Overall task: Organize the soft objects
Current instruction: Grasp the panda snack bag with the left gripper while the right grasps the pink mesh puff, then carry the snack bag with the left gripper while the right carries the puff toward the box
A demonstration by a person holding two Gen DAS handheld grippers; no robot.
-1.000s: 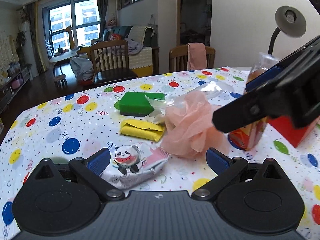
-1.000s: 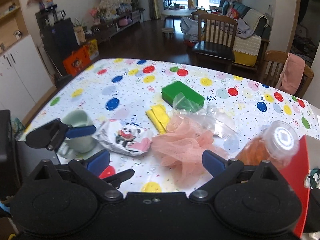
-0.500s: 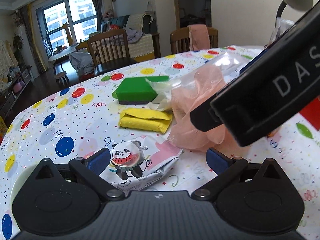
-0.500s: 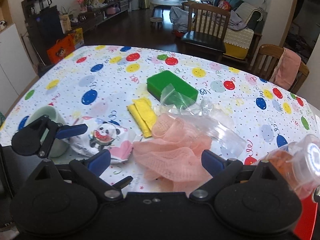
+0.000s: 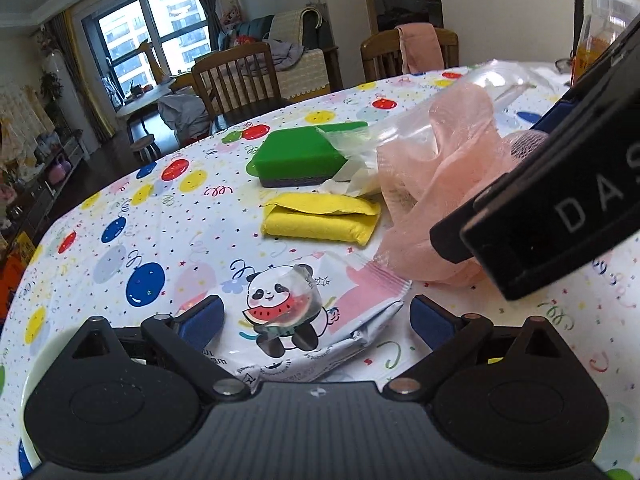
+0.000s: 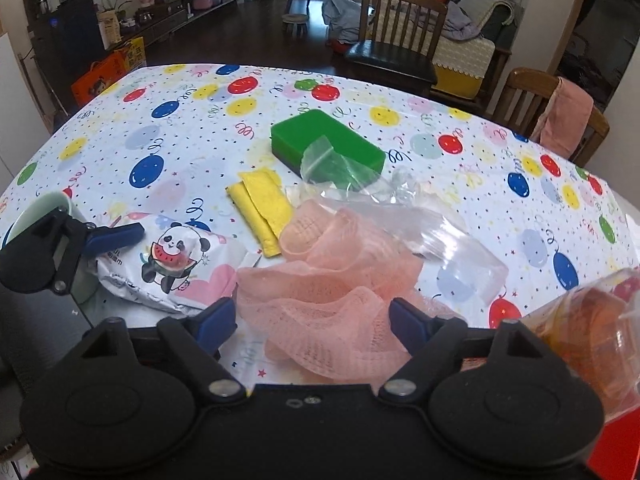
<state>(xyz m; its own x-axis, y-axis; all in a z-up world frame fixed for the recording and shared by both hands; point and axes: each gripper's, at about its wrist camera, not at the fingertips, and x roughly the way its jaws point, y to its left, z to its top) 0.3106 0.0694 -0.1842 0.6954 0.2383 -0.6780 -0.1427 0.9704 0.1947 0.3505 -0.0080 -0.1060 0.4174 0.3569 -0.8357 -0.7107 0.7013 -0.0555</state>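
While R gripper (image 6: 312,320) jaws are being narrowed astride pink mesh (image 6: 332,292), not yet pinched, L gripper (image 5: 316,316) is being held open astride panda packet (image 5: 304,316).

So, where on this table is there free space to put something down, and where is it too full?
The tablecloth is bare left of the green sponge and yellow cloth, out to the far edge. The right side beyond the clear bag is bare too. The near middle is crowded: panda packet, pink mesh, mug, orange bottle.
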